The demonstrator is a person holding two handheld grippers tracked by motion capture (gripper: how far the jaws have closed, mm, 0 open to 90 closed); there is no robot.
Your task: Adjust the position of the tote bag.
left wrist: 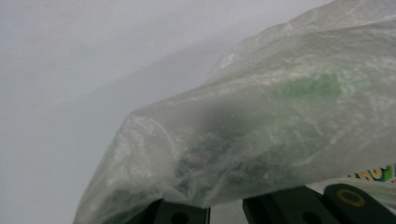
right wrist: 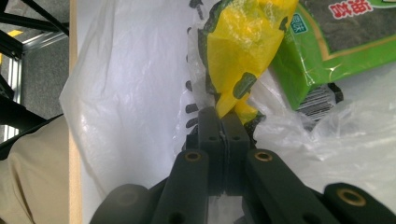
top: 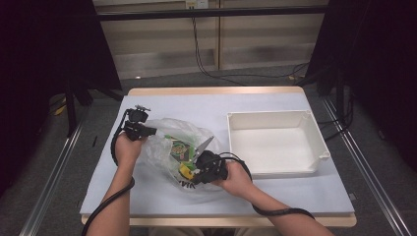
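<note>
Pinching yellow packet (right wrist: 243,46), right tool (right wrist: 225,122); left tool (top: 147,132) clenched on bag (top: 162,129) edge.

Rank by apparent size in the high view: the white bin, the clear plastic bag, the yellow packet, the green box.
1. white bin
2. clear plastic bag, slightly smaller
3. green box
4. yellow packet; partly hidden, so the last two are unsure.

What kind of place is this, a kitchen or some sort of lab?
Likely a lab or recording studio, not a kitchen: a plain work table ringed by black curtains, loose cables on the floor, and metal floor rails.
</note>
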